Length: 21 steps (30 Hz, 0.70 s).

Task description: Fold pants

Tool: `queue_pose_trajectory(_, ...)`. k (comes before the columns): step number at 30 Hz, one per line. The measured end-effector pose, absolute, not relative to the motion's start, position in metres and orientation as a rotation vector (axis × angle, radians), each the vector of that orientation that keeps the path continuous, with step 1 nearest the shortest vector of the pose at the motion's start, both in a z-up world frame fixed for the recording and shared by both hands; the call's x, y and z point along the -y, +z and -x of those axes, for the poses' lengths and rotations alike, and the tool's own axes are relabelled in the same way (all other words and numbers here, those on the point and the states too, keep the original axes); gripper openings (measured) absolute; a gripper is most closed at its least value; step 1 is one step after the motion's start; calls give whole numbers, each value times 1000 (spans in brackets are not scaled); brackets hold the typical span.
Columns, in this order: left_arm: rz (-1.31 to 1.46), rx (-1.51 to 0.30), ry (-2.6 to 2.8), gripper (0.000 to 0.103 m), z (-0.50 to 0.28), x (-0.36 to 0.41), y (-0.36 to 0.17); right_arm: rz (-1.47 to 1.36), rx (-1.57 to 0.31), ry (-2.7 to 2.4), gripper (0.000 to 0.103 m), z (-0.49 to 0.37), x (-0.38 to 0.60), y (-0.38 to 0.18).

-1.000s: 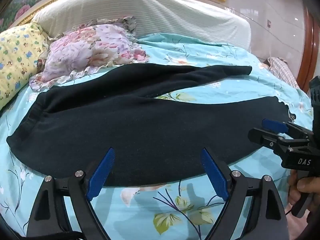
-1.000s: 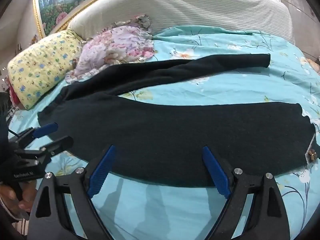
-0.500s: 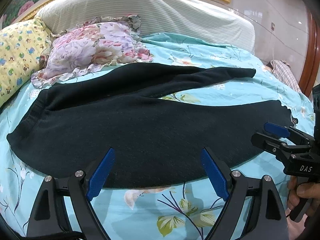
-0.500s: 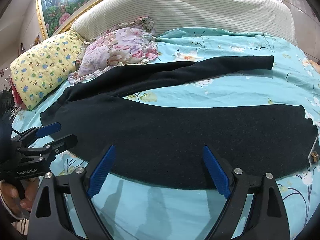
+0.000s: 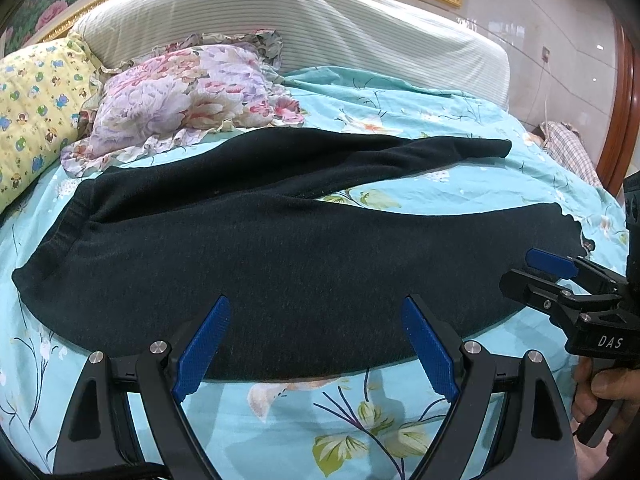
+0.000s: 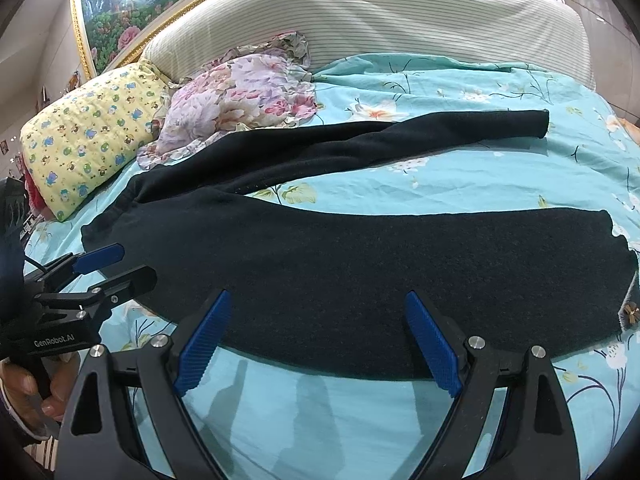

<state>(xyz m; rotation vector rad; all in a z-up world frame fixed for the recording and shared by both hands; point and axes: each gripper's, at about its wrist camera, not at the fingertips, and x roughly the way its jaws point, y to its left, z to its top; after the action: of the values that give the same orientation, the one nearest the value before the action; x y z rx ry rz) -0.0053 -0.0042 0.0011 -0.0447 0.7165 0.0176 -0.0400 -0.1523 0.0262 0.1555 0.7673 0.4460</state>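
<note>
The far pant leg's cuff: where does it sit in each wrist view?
Left wrist: the far leg's cuff lies upper right, on the teal sheet.
Right wrist: the cuff lies upper right, nearer the headboard.
Shared landmark: floral pillow, upper left in both.

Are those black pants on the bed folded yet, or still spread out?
Spread out. The black pants lie flat on the bedsheet, legs apart in a V.

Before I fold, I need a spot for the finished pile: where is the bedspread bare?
Free: the wedge of bedspread between the two legs of the pants, and the strip beyond the far leg toward the headboard. Crowded: the floral pillow and yellow pillow corner.
</note>
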Motion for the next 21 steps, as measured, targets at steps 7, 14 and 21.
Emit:
queue_pose_trajectory(7,49,-720,16,89,4,3,1,-159,-767,444,89,39,152,26)
queue_pose_trajectory(14,50,-720,14,89,3,3,2,-161,-765,445,89,38,153,27)
queue_pose_trajectory(21,52,-718,10,89,2,4,2,-167,-760,444,89,37,154,29)
